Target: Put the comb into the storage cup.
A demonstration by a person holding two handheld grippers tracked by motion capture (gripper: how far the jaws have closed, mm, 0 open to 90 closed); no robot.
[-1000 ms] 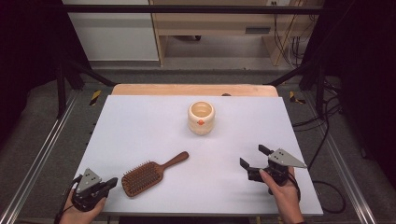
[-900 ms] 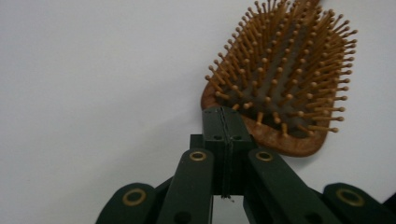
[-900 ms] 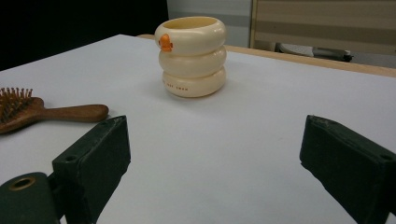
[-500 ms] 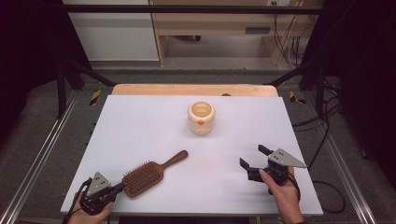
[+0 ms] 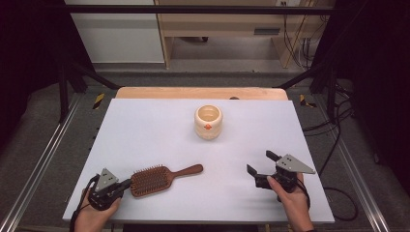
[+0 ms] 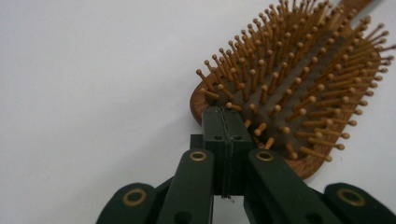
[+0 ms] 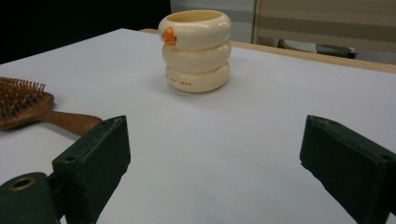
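My left tool is closed on nothing, its tips at the rounded end of the hairbrush, which lies bristles-up near the bench's front edge. My right tool is open, well apart from the cup.

A cream ribbed cup with an orange mark stands upright on the white table; wooden edge behind it.

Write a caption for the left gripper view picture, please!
Shut left gripper meets the rounded end of a bristly wooden hairbrush on the white table.
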